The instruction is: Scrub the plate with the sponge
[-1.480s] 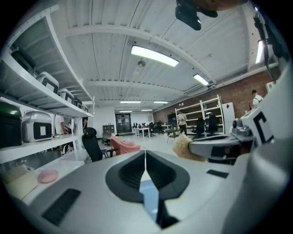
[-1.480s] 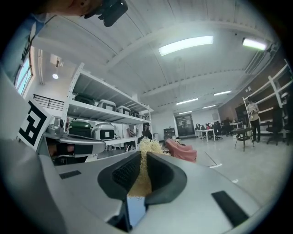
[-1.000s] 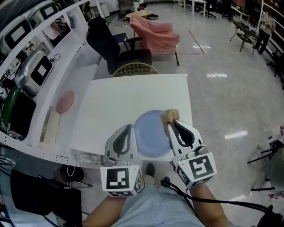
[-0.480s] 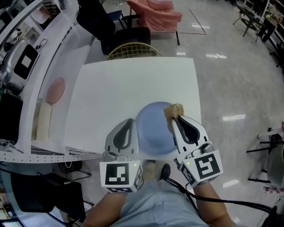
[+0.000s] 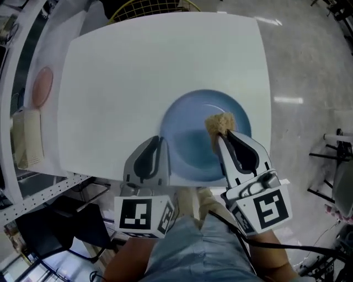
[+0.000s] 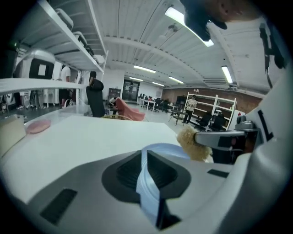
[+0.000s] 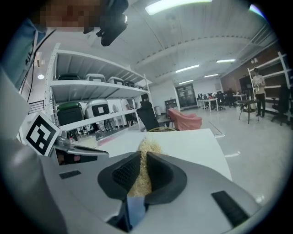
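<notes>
A light blue plate lies on the white table near its front edge. My left gripper is shut on the plate's left rim; in the left gripper view the blue rim runs between the jaws. My right gripper is shut on a tan fibrous sponge, which rests over the right part of the plate's inside. The sponge fills the gap between the jaws in the right gripper view, and the sponge also shows at the right of the left gripper view.
A pink dish and a cream block lie on the side counter at the left. A wire basket stands beyond the table's far edge. Shiny floor lies to the right, with a stand at the edge.
The head view has tipped further down, so the plate appears larger and central. The sponge has moved from the plate's far right rim onto its inside. The left gripper keeps its hold on the rim.
</notes>
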